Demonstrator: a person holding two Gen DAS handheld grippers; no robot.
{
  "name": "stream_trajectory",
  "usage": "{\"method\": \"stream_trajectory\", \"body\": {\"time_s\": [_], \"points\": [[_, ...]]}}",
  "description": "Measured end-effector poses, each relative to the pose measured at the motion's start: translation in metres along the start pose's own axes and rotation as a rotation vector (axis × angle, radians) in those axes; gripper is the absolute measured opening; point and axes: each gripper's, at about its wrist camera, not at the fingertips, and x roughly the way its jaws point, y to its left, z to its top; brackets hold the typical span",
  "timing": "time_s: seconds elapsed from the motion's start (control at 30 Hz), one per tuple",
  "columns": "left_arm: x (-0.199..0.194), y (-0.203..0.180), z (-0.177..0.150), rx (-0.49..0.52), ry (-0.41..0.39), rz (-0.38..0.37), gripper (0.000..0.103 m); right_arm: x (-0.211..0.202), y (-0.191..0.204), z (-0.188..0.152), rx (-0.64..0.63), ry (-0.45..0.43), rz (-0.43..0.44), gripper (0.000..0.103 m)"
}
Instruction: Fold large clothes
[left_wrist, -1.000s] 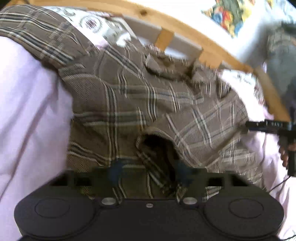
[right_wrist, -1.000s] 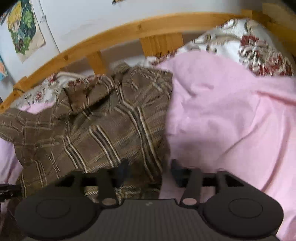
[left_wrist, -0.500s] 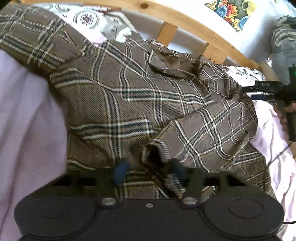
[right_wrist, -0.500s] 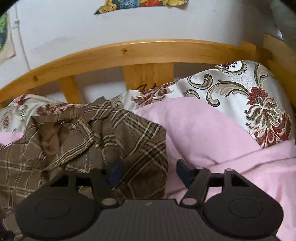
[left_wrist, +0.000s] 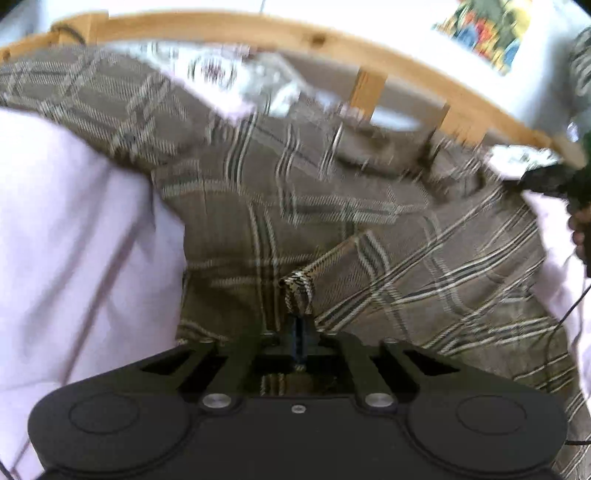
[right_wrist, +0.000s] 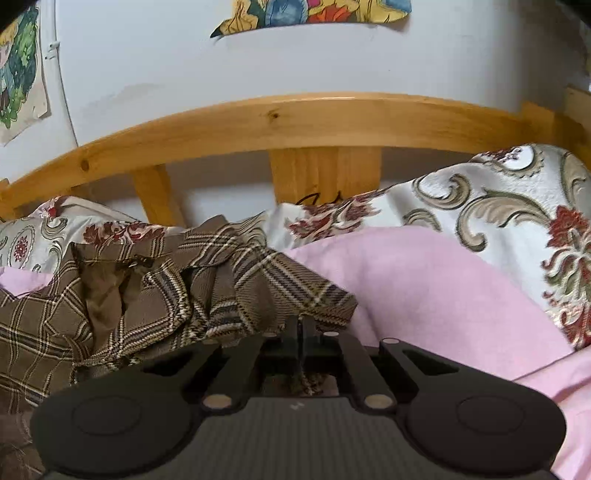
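Left wrist view shows the brown plaid garment (left_wrist: 332, 221) spread on the pink sheet (left_wrist: 81, 240) of a bed. The left gripper (left_wrist: 300, 325) has just been closing and now pinches a folded cuff of the cloth between its fingers. In the right wrist view, the right gripper (right_wrist: 301, 325) has also just been closing, and its jaws clamp an edge of the same garment beside the pink sheet. Behind stand the wooden headboard (right_wrist: 295, 122) and a floral quilt (right_wrist: 498, 206).
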Motion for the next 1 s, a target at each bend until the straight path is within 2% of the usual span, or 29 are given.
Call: {"method": "stream_trajectory", "body": {"time_s": [0.03, 0.07, 0.1, 0.17, 0.23, 0.33, 0.4, 0.5, 0.6, 0.7, 0.73, 0.77, 0.87, 0.9, 1.0], "points": [[0.002, 0.003, 0.001, -0.022, 0.008, 0.02, 0.023, -0.003, 0.002, -0.001, -0.006, -0.015, 0.001, 0.028], [0.001, 0.006, 0.002, -0.048, 0.005, 0.027, 0.036, -0.008, 0.004, -0.003, -0.011, -0.031, 0.005, 0.049], [-0.002, 0.01, 0.002, -0.065, -0.002, 0.024, 0.051, -0.015, 0.006, -0.007, -0.021, -0.049, 0.014, 0.057], [-0.011, 0.015, 0.001, -0.096, -0.039, 0.018, 0.067, -0.029, 0.007, -0.014, -0.057, -0.071, 0.014, 0.064], [-0.013, 0.015, 0.0, -0.079, -0.055, 0.025, 0.069, -0.046, 0.01, -0.028, -0.103, -0.088, 0.007, 0.072], [-0.005, 0.01, -0.002, -0.043, -0.032, 0.09, 0.071, -0.063, 0.019, -0.054, -0.191, -0.117, -0.025, 0.087], [0.004, 0.009, -0.003, -0.035, -0.011, 0.122, 0.079, -0.064, 0.027, -0.072, -0.248, -0.108, -0.054, 0.087], [0.011, 0.014, -0.002, -0.048, 0.009, 0.15, 0.081, -0.051, 0.035, -0.093, -0.293, -0.053, -0.103, 0.088], [-0.002, 0.017, 0.004, -0.059, 0.005, 0.144, 0.084, -0.044, 0.038, -0.102, -0.299, -0.039, -0.121, 0.088], [-0.035, 0.028, 0.015, -0.037, -0.061, 0.109, 0.094, -0.051, 0.04, -0.099, -0.276, -0.079, -0.113, 0.096], [-0.047, 0.033, 0.019, -0.023, -0.092, 0.11, 0.096, -0.055, 0.041, -0.099, -0.27, -0.097, -0.115, 0.103], [-0.059, 0.04, 0.024, -0.012, -0.13, 0.131, 0.101, -0.058, 0.042, -0.098, -0.263, -0.117, -0.117, 0.103], [-0.086, 0.07, 0.043, -0.012, -0.211, 0.267, 0.102, -0.069, 0.046, -0.096, -0.237, -0.156, -0.097, 0.103], [-0.095, 0.086, 0.05, -0.021, -0.235, 0.337, 0.102, -0.073, 0.047, -0.096, -0.228, -0.167, -0.09, 0.103], [-0.114, 0.135, 0.064, -0.098, -0.309, 0.511, 0.102, -0.085, 0.056, -0.096, -0.211, -0.185, -0.051, 0.103]]}}
